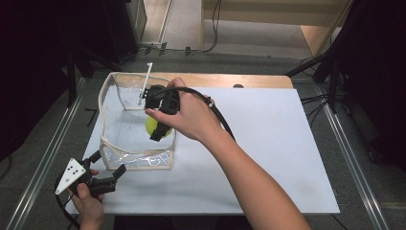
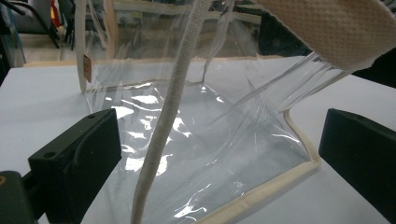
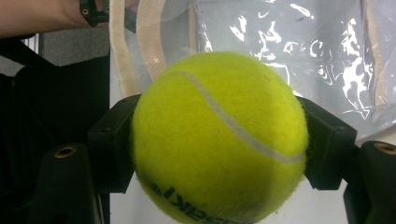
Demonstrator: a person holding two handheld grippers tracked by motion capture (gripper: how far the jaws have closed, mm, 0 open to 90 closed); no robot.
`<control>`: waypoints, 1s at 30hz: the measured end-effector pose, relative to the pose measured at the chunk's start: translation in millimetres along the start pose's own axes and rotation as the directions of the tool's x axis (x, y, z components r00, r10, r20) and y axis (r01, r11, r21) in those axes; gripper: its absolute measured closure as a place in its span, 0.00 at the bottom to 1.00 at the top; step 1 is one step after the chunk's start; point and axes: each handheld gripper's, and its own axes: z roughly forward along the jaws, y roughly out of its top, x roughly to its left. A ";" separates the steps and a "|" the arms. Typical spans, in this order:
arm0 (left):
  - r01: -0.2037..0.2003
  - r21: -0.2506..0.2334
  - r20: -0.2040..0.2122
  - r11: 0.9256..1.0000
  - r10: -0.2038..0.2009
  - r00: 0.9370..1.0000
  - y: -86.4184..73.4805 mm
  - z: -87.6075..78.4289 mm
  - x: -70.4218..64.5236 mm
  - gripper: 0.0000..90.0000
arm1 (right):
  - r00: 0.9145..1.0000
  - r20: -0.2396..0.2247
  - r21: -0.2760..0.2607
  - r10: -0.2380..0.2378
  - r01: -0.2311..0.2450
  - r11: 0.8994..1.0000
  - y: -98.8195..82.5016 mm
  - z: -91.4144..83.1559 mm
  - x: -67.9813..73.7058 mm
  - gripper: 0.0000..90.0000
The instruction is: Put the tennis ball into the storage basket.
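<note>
A yellow-green tennis ball (image 1: pixel 152 125) (image 3: pixel 219 140) is clamped between the jaws of my right gripper (image 1: pixel 160 128) (image 3: pixel 219 140), which points down into the open top of a clear plastic bag (image 1: pixel 125 125) with cream fabric trim. The bag stands on the white table sheet at the left. My left gripper (image 1: pixel 109 166) (image 2: pixel 219 154) hovers just outside the bag's near corner, jaws wide apart. In the left gripper view the bag's corner and a cream strap (image 2: pixel 161 140) lie between the jaws without being pressed.
A white table sheet (image 1: pixel 268 143) covers most of the wooden table top. A white zip pull or stick (image 1: pixel 145 81) rises from the bag's far rim. Metal rails run along both table sides. Dark stands and cables lie beyond the table edges.
</note>
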 end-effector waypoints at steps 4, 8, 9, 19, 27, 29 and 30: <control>0.001 -0.001 0.001 1.000 -0.001 1.000 0.0 0.2 -0.2 0.00 | 1.000 0.010 0.010 0.007 -0.008 1.000 4.0 7.7 -2.3 0.26; 0.001 -0.003 0.001 1.000 -0.001 1.000 0.0 0.4 -0.2 0.00 | 0.999 0.033 0.019 -0.008 0.007 1.000 8.0 12.8 -3.4 0.26; 0.001 -0.003 0.000 1.000 -0.001 1.000 0.0 0.4 -0.2 0.00 | 0.999 0.045 0.005 -0.004 0.004 1.000 8.5 14.2 -3.0 0.25; 0.000 -0.001 0.002 1.000 0.000 1.000 0.1 0.1 0.2 0.00 | 0.994 0.107 -0.065 0.006 0.001 0.998 11.9 9.0 -4.3 0.10; 0.002 -0.003 0.004 1.000 -0.002 1.000 0.1 0.3 0.3 0.00 | 0.984 0.176 -0.065 0.005 0.006 0.998 4.1 3.6 0.9 0.00; 0.002 -0.004 0.004 1.000 -0.002 1.000 0.1 0.4 0.3 0.00 | 0.982 0.188 -0.069 0.005 0.008 0.998 0.8 1.1 1.7 0.00; 0.002 -0.003 0.004 1.000 -0.002 1.000 0.0 0.5 0.2 0.00 | 0.982 0.190 -0.072 0.012 0.002 0.997 -1.2 -0.1 2.4 0.00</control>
